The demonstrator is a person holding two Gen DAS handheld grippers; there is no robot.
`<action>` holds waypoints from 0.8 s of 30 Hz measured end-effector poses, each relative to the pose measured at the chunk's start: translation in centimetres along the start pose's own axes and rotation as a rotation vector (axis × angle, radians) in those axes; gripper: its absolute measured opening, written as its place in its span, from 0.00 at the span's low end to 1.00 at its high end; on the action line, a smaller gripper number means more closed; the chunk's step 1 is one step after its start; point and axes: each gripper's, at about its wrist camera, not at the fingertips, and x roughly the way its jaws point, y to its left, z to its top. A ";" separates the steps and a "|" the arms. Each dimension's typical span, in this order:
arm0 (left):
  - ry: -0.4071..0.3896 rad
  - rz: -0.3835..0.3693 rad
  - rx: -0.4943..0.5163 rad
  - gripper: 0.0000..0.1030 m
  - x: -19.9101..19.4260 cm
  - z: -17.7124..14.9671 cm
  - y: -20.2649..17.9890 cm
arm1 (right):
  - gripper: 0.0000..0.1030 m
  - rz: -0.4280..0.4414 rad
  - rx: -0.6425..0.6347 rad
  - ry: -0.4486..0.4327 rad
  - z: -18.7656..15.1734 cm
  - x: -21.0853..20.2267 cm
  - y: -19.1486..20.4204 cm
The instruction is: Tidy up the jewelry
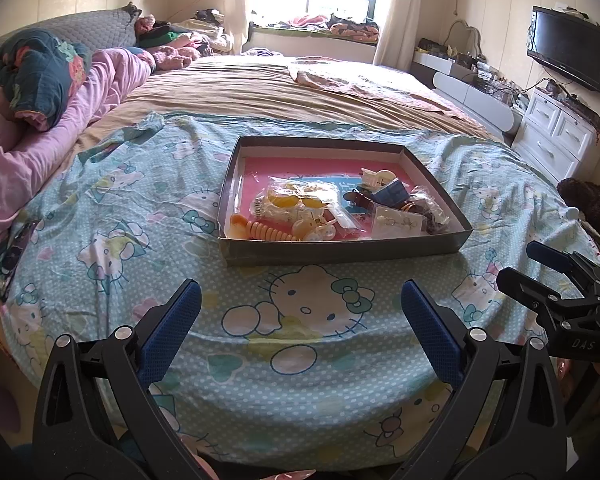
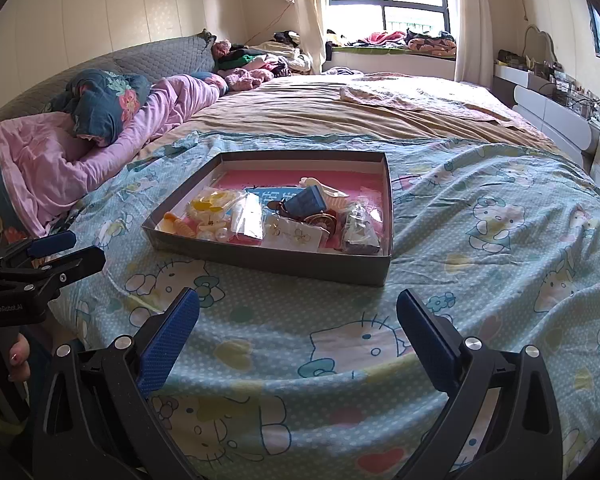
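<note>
A shallow grey box (image 1: 340,249) (image 2: 268,258) with a pink floor sits on the blue cartoon-cat bedsheet. It holds jewelry: a clear bag with yellow pieces (image 1: 296,196) (image 2: 210,204), an orange hair clip (image 1: 260,230) (image 2: 178,224), an earring card (image 1: 400,222) (image 2: 296,234), a small blue box (image 1: 392,192) (image 2: 310,200) and dark items in a bag (image 1: 432,210) (image 2: 360,228). My left gripper (image 1: 300,300) is open and empty, short of the box's near wall. My right gripper (image 2: 298,308) is open and empty, also short of it; it shows at the right edge of the left wrist view (image 1: 532,268).
Pink and floral quilts (image 1: 40,112) (image 2: 100,132) are piled at the left of the bed. A tan sheet (image 1: 280,88) covers the far half. White drawers (image 1: 556,136) and a wall TV (image 1: 568,52) stand at the right.
</note>
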 end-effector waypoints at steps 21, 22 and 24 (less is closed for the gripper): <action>0.001 -0.003 -0.001 0.91 0.0 0.1 0.1 | 0.96 0.000 -0.003 0.005 -0.2 0.1 0.2; 0.002 -0.004 -0.001 0.91 0.0 0.1 0.1 | 0.96 -0.001 -0.006 0.006 -0.3 0.2 0.2; 0.003 -0.005 -0.001 0.91 0.0 0.1 0.2 | 0.96 -0.003 -0.005 0.004 -0.3 0.1 0.1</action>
